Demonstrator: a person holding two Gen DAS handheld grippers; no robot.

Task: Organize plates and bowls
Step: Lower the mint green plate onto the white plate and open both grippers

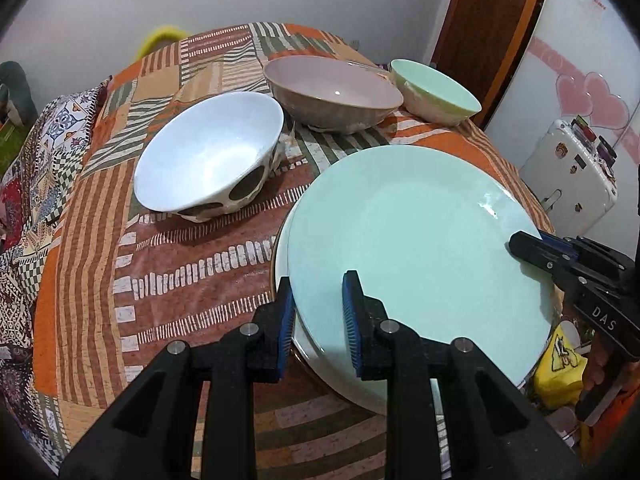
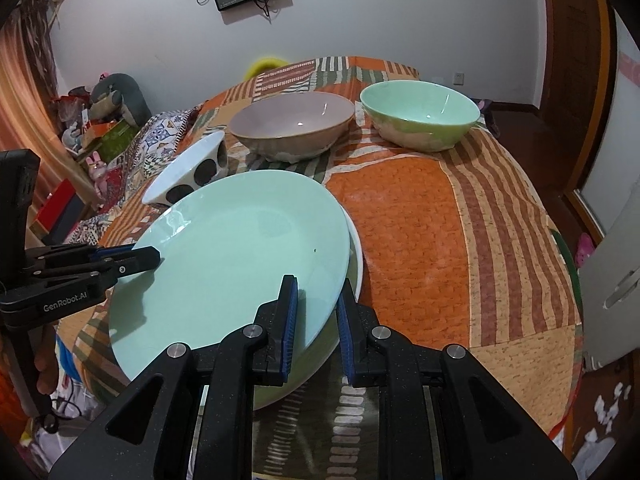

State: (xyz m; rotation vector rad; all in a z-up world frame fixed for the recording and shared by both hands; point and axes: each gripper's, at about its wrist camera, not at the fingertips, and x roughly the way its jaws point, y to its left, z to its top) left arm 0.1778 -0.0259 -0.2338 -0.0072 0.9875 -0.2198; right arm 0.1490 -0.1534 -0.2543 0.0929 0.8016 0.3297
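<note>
Left tongs (image 1: 318,312) and right tongs (image 2: 316,312) — each part-open — straddle opposite rims of the mint plate (image 1: 420,248), unclamped.

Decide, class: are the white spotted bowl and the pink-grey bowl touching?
Apart. In the left wrist view, a strip of patterned cloth shows between the white spotted bowl and the pink-grey bowl.

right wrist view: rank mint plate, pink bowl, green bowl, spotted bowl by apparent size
1. mint plate, largest by far, though nearest the camera.
2. pink bowl and green bowl: look alike, unranked.
3. spotted bowl, smallest, partly hidden behind the plate.
</note>
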